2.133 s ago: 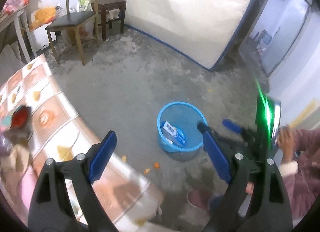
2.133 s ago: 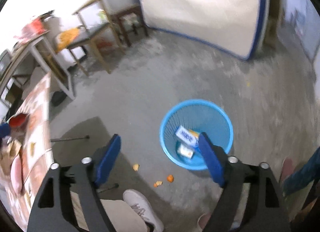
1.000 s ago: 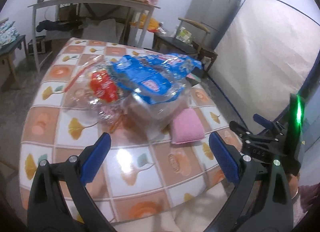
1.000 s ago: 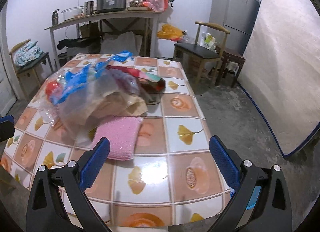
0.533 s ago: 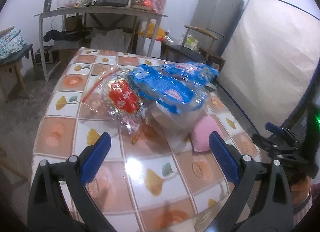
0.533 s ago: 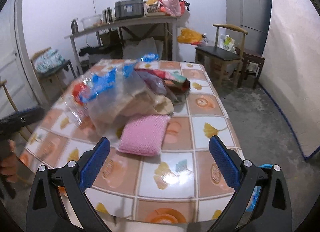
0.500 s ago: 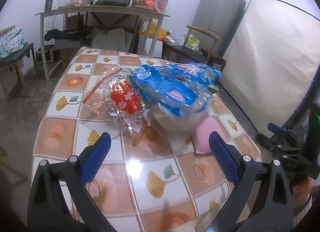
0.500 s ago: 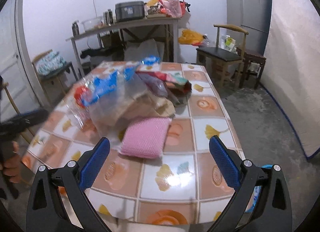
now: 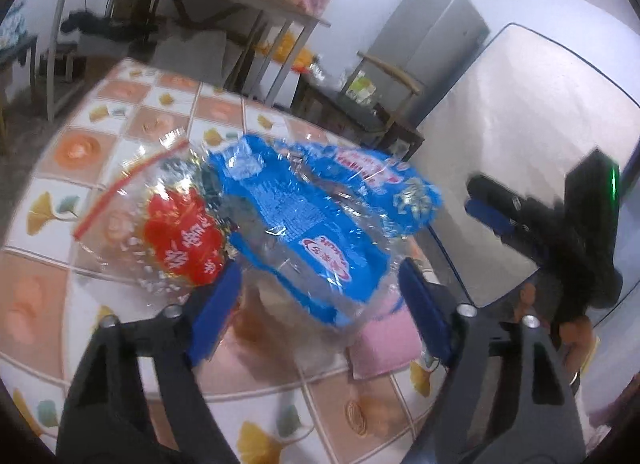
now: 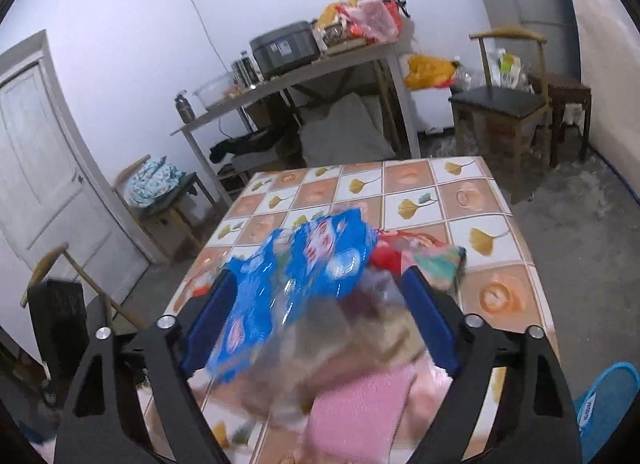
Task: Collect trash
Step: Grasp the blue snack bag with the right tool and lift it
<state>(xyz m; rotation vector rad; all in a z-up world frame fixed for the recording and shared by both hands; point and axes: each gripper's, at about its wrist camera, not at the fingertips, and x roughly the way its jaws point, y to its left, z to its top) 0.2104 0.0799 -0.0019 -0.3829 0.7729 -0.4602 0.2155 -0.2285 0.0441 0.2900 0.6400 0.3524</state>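
A heap of trash lies on the tiled table [image 9: 48, 304]. On top is a crumpled blue plastic wrapper [image 9: 312, 216], with a clear bag bearing a red label [image 9: 180, 240] on its left. My left gripper [image 9: 320, 296] has the wrapper's near edge between its blue pads, and its jaws are closing. From the other side, my right gripper [image 10: 320, 304] straddles the same blue wrapper [image 10: 304, 264] and the clear plastic under it. Its jaws are closing too. The picture is blurred, and I see no pad pressing on the plastic.
A pink cloth [image 9: 384, 340] lies by the heap, close under my right gripper [image 10: 360, 412]. A red and teal packet [image 10: 432, 260] sits beyond the wrapper. The blue bin [image 10: 608, 400] stands on the floor at the table's right. Chairs, a cluttered side table [image 10: 320, 64] and a mattress ring the table.
Both grippers have moved in on the heap from opposite sides, and their jaws stand narrower. The blue wrapper now lies between both pairs of fingers.
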